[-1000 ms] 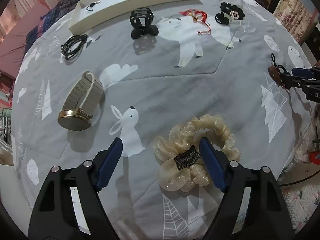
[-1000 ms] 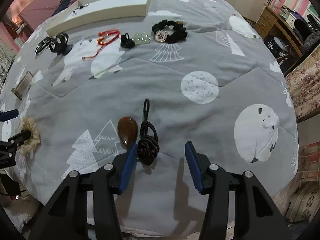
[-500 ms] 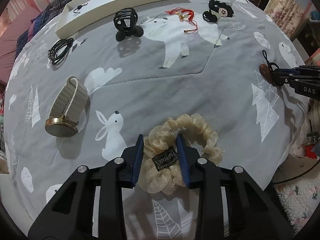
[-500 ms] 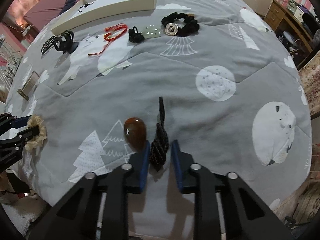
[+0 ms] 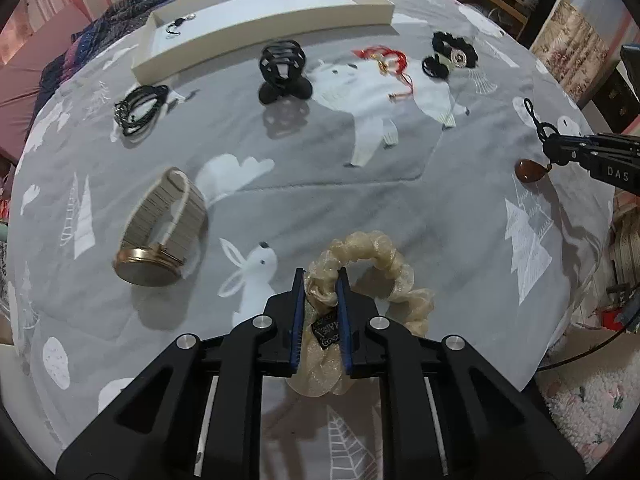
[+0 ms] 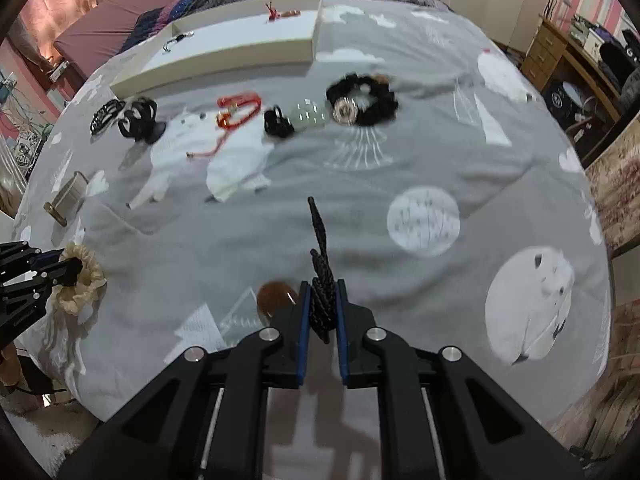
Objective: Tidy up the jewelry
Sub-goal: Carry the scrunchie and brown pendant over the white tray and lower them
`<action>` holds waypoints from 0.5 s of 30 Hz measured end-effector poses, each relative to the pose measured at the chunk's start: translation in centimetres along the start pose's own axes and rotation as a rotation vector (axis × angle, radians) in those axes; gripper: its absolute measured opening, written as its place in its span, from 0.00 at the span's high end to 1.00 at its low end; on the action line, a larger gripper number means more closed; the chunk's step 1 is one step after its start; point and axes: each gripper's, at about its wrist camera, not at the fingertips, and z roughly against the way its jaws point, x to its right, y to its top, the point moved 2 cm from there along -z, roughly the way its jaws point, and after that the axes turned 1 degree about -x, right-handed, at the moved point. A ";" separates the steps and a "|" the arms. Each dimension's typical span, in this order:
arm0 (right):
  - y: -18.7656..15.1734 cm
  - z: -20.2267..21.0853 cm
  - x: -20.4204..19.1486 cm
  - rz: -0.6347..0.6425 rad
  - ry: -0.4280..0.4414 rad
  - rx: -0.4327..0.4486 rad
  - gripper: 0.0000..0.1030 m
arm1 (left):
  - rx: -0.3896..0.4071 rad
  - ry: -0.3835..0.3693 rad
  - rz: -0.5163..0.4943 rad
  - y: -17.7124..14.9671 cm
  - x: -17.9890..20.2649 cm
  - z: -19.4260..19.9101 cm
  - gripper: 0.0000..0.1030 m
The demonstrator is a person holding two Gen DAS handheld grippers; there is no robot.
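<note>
While its jaws have just been closing, the left gripper (image 5: 320,276) pinches the cream scrunchie (image 5: 374,276) at the near edge of the grey bedspread (image 5: 320,184); the right gripper (image 6: 322,292), jaws also just drawn in, clamps the black cord (image 6: 320,240) of a brown stone pendant (image 6: 274,294), short of the white tray (image 5: 256,28)
</note>
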 end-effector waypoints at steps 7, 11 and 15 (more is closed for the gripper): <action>2.6 0.8 -1.1 0.046 -0.017 0.035 0.89 | 0.043 0.038 0.014 1.8 -1.7 1.9 0.87; 4.6 1.7 -2.3 0.087 -0.036 0.066 0.89 | 0.070 0.063 0.020 3.6 -2.8 3.3 0.87; 6.9 2.8 -3.2 0.107 -0.033 0.100 0.89 | 0.114 0.076 0.025 5.5 -3.9 5.0 0.87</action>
